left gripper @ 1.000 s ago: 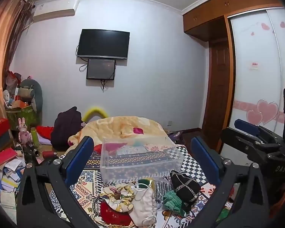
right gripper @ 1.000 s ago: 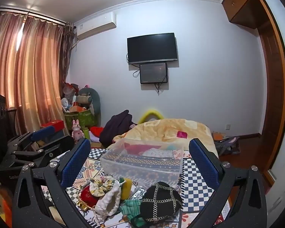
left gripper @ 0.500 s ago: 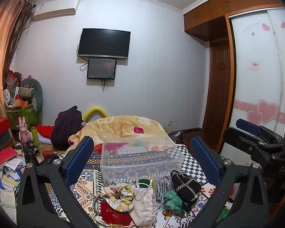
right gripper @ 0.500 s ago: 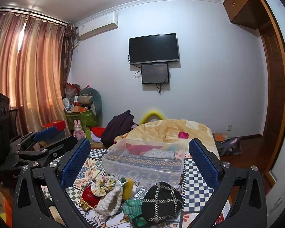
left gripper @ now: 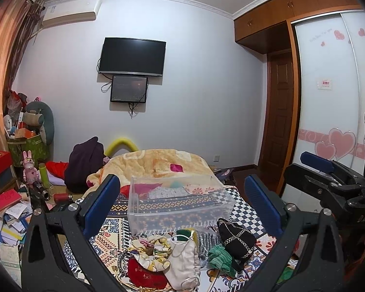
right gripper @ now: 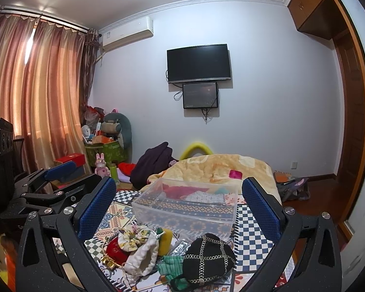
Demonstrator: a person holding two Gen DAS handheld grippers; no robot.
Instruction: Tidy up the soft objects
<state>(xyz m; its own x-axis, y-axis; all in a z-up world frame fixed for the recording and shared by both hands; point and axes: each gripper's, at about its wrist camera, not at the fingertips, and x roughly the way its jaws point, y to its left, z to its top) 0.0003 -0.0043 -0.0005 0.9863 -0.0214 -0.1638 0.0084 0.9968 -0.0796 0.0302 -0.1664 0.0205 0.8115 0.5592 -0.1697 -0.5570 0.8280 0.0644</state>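
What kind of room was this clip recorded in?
Most likely a lived-in bedroom. A bed with a yellow blanket fills the middle, a wardrobe with heart-patterned sliding doors stands on one side, and a TV hangs on the far wall. Curtains cover a window.

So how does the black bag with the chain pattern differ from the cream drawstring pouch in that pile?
The black bag is dark and crossed by gold chains; the cream pouch is pale and plain, with a white drawstring. The black bag looks rounded and full, while the cream pouch lies limp and creased. The black bag sits at the pile's right side, the cream pouch nearer its middle. Both lie on the patterned bedcover in front of the clear bin, untouched by either tool.
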